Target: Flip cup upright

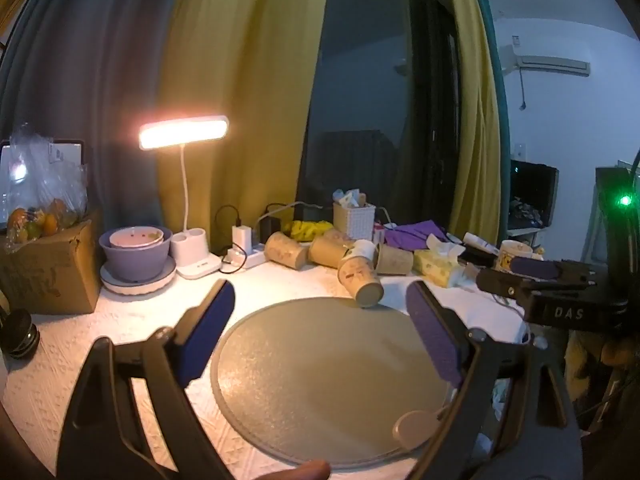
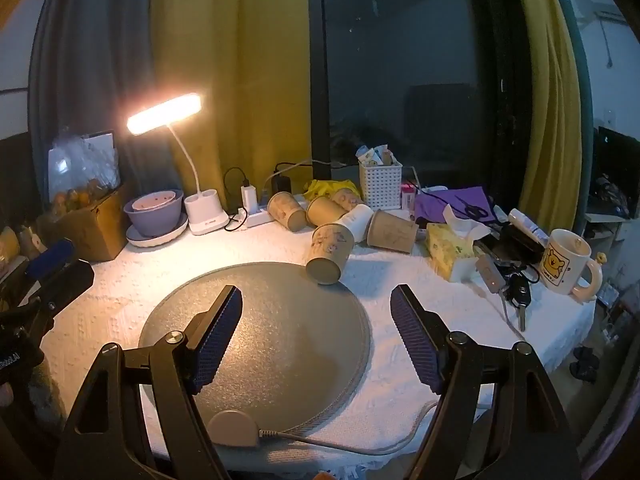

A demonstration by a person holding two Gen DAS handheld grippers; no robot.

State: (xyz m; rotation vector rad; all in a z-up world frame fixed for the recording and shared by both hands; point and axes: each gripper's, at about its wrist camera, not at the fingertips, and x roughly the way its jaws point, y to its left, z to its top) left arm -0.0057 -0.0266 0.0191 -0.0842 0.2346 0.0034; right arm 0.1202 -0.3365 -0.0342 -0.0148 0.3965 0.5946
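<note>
A brown paper cup (image 1: 359, 278) lies on its side at the far edge of the round grey mat (image 1: 328, 380), base toward me. It also shows in the right wrist view (image 2: 330, 252), on the mat (image 2: 260, 336). My left gripper (image 1: 320, 300) is open and empty above the mat, short of the cup. My right gripper (image 2: 316, 300) is open and empty, just in front of the cup. The right gripper also shows at the right edge of the left wrist view (image 1: 536, 276).
Several more paper cups (image 2: 316, 210) lie tipped behind it. A lit desk lamp (image 2: 164, 114), stacked bowls (image 2: 154, 212), a cardboard box (image 1: 48, 268), a white basket (image 2: 380, 184), a tissue pack (image 2: 450, 250), keys (image 2: 518, 300) and a bear mug (image 2: 566, 262) crowd the table's back and right.
</note>
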